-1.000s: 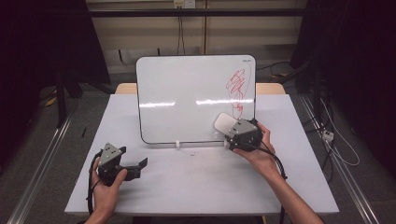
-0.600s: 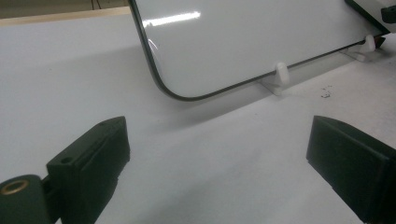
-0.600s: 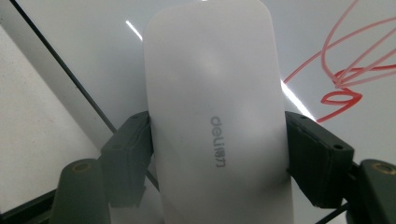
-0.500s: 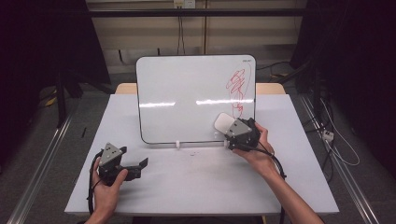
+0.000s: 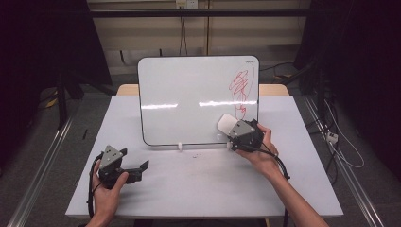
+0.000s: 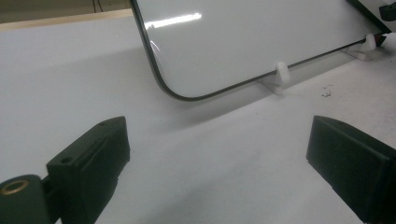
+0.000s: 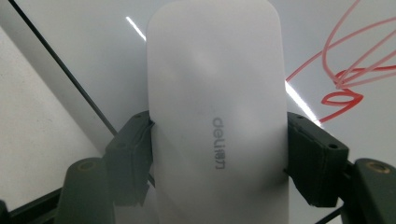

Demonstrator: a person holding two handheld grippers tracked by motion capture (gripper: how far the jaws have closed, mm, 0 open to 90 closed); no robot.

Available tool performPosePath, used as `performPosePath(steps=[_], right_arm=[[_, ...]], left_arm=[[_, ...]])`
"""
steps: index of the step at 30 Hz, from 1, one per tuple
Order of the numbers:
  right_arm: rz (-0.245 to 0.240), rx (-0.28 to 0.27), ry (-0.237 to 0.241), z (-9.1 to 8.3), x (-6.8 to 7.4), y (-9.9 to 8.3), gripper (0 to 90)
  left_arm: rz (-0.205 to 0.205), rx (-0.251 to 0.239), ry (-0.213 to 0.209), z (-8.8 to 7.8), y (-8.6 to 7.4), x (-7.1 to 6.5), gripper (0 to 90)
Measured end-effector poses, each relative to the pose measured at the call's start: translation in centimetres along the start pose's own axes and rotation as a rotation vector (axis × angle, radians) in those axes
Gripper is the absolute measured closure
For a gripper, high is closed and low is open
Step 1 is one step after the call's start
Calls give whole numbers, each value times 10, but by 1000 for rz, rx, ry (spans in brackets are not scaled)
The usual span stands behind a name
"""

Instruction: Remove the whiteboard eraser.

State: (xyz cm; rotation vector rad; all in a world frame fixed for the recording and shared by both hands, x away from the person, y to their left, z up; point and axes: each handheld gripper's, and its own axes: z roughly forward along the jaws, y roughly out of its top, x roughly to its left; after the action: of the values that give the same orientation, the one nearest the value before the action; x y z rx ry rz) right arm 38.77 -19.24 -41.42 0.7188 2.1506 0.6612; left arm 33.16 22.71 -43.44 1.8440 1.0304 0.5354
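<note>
Your right gripper point(image 5: 230, 134) jaws just closing, now clenched on white eraser point(image 7: 217, 112) against whiteboard point(image 5: 189, 94) near right; red scribble point(image 5: 241, 87) next for wiping; left gripper point(image 5: 142, 166) released, idle on counter point(image 5: 189, 189).

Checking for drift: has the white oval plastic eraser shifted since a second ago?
No. The white oval plastic eraser sits beside the same red scribble.

- The white worktop point(image 5: 189, 189) carries everything.
- Beyond the worktop's far edge, cables point(image 5: 182, 33) hang down the wall.
- Right of the worktop, a white cable point(image 5: 347, 156) lies on the floor.
</note>
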Motion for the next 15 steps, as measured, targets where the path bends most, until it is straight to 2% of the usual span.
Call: performPosePath(steps=[13, 15], right_arm=[[118, -42, 93, -4, -13, -2, 314], [146, -63, 115, -7, -15, -2, 314]], left_arm=[[2, 6, 4, 1, 0, 0, 60], [-1, 6, 3, 1, 0, 0, 60]])
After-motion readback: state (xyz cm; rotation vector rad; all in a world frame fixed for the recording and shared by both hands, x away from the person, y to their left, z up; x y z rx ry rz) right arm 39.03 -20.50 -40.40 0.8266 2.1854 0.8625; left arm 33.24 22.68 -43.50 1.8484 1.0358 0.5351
